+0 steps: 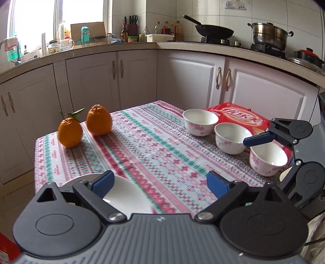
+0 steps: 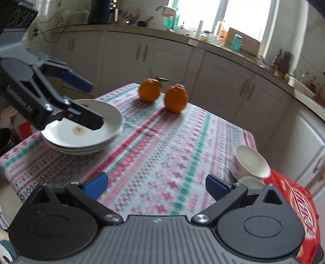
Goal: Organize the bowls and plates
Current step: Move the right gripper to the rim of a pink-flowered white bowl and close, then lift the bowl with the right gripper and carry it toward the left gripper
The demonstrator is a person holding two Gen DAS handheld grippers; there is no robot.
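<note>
Both the left gripper (image 1: pixel 160 183) and right gripper (image 2: pixel 156 183) gape empty above the tablecloth (image 1: pixel 154 146), likely because the plates (image 2: pixel 81 132) are already stacked at one corner, leaving three bowls (image 1: pixel 232 138) unstacked opposite

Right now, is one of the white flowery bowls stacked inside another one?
No, the three white bowls with pink flowers stand side by side in a row on the patterned tablecloth.

A home kitchen: white cabinets (image 1: pixel 91 81) run under an L-shaped counter (image 1: pixel 113 45), with a wok (image 1: pixel 213 30) and steel pot (image 1: pixel 268 36) on the stove, a knife block (image 1: pixel 132 27), sauce bottles (image 1: pixel 124 33), and a sink tap (image 2: pixel 162 8) by the window (image 1: pixel 36 16).
</note>
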